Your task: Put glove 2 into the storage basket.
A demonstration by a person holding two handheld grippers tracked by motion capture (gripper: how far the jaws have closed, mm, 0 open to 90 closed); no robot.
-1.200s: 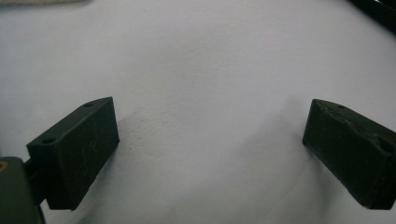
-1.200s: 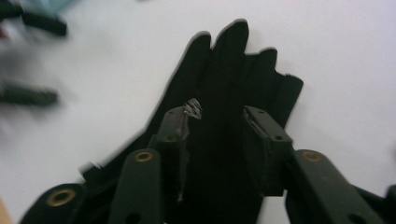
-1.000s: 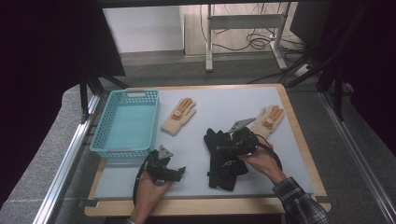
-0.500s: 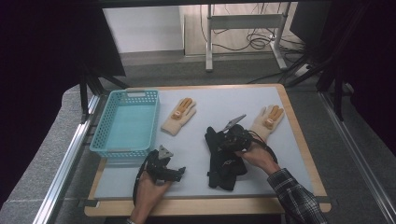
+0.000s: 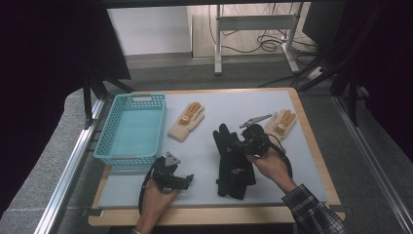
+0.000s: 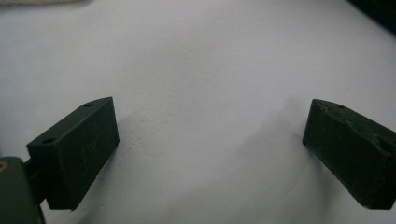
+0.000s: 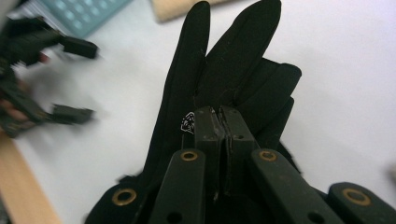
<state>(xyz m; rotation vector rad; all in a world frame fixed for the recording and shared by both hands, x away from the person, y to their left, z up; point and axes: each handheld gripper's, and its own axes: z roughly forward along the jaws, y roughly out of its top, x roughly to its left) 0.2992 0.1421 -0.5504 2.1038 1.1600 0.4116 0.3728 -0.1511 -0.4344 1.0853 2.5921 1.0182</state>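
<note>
Black glove [image 7: 224, 70] cuff behind shut jaws

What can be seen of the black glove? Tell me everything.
The black glove looks like soft matte fabric, with a small white logo near its cuff end. In the high view it lies on the white table top, fingers pointing away from the person, and there may be two stacked. In the right gripper view, the right claw is shut on a fold of it, long fingers splayed beyond.
</note>
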